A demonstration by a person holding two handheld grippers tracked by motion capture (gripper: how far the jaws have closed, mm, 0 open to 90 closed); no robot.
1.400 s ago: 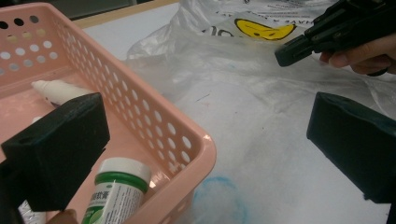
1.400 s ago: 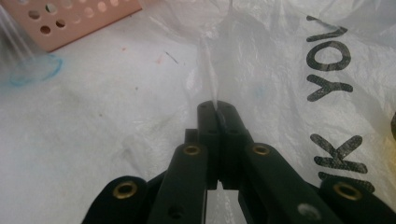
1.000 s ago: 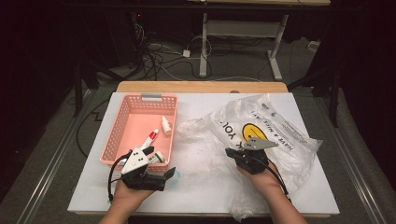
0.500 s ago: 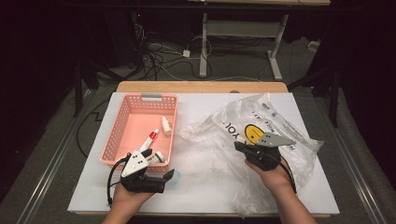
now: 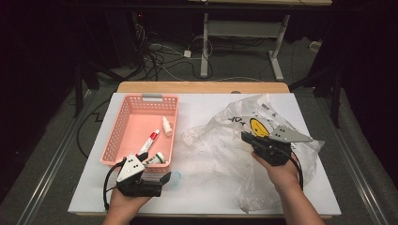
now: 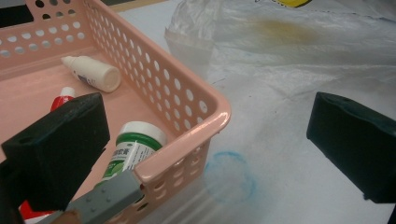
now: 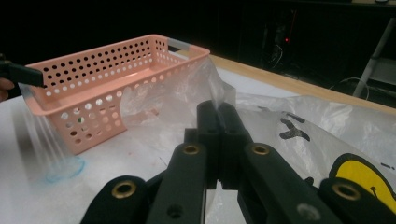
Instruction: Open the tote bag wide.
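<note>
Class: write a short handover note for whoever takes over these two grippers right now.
Right gripper: shut on the plastic bag, pinching a fold of it above the table.
Left gripper: open, holding nothing, by the near corner of the pink basket.
In the basket: a red tube, a white bottle and a green-capped bottle.
Done: three items in the basket.
Left: I cannot tell whether anything remains in the bag.

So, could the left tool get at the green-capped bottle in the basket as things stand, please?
Probably yes: the left tool is open right at the basket corner, with the green-capped bottle just inside the rim; it would have to go over that wall.
</note>
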